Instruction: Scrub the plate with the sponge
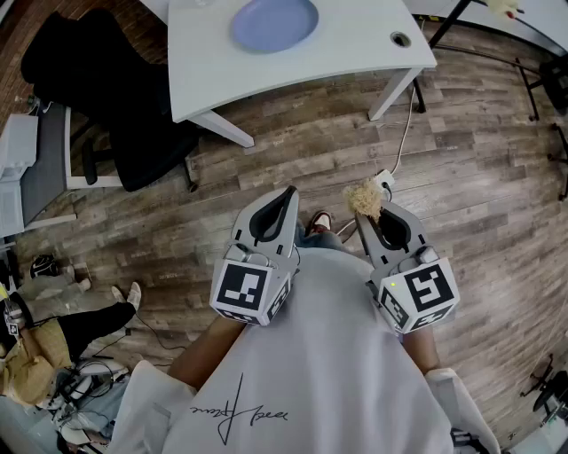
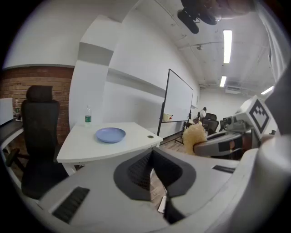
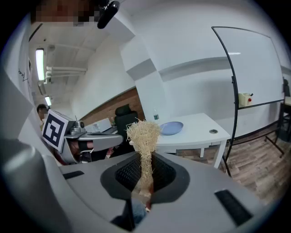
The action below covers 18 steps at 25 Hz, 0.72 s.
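Between the jaws of the right gripper (image 3: 145,157), pinched, the sponge (image 3: 143,133); left gripper (image 2: 152,157) closed.

White T-shirt (image 1: 328,355), black script signature on it. Left gripper (image 1: 290,191) and right gripper (image 1: 373,215) grey, black inside, with black-white marker cubes (image 1: 241,291).

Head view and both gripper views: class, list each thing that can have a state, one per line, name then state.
Left claw: shut, empty.
Right claw: shut on the sponge.
Sponge: pinched, sticking out past the tips, away from the plate.
Plate: flat on the table, empty.
Bottle: upright on the table.
Office chair: unoccupied.
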Each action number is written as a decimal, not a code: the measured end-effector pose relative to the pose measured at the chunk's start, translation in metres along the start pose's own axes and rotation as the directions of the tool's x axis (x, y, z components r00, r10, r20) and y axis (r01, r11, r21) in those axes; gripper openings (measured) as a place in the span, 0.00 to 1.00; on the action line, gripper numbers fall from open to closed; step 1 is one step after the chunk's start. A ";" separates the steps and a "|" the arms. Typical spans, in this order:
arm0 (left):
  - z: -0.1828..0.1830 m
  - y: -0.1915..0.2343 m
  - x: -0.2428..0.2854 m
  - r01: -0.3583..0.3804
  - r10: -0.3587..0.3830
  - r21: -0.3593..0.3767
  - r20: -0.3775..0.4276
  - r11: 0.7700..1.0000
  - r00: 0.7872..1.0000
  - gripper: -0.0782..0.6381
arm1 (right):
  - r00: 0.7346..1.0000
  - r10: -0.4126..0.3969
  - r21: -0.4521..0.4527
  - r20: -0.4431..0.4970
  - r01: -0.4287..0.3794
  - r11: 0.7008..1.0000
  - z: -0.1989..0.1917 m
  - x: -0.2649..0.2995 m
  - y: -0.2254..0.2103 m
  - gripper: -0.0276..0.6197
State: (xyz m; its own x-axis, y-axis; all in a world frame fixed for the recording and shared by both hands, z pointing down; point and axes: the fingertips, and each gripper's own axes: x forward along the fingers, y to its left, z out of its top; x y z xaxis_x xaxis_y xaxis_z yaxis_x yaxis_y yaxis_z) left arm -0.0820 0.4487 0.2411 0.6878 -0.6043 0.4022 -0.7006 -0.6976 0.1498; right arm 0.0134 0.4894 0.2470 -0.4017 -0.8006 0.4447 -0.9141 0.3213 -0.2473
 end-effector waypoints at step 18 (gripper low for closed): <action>0.026 0.033 0.041 0.008 -0.002 -0.083 0.081 0.997 0.997 0.10 | 0.994 0.112 0.133 0.009 -0.112 0.985 0.027 0.032 -0.007 0.10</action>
State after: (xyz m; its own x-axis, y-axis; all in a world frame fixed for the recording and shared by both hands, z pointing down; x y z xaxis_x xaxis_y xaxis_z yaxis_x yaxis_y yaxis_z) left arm -0.0716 0.3909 0.2395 0.7020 -0.6325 0.3273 -0.7082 -0.6683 0.2275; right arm 0.0081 0.4475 0.2399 -0.5012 -0.7642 0.4060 -0.8477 0.3392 -0.4079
